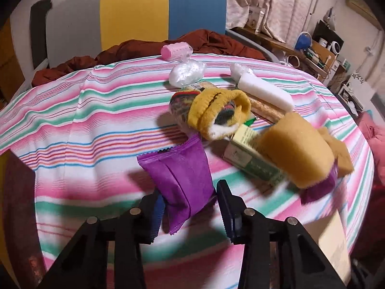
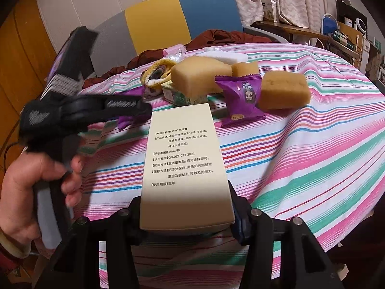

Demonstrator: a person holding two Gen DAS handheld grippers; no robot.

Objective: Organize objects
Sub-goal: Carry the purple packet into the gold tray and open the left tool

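Note:
A purple snack packet stands between the fingers of my left gripper, and both pads press its sides just above the striped tablecloth. In the right wrist view the left gripper reaches in from the left with a person's hand on its handle. My right gripper is shut on a long cream box printed with black text, held lengthwise over the cloth. A second purple packet lies beyond the box.
A pile sits mid-table: yellow sock bundle, green carton, tan sponges, white foam stick, clear plastic bag, pink roller. Behind are a brown cloth and a grey, yellow and blue chair back.

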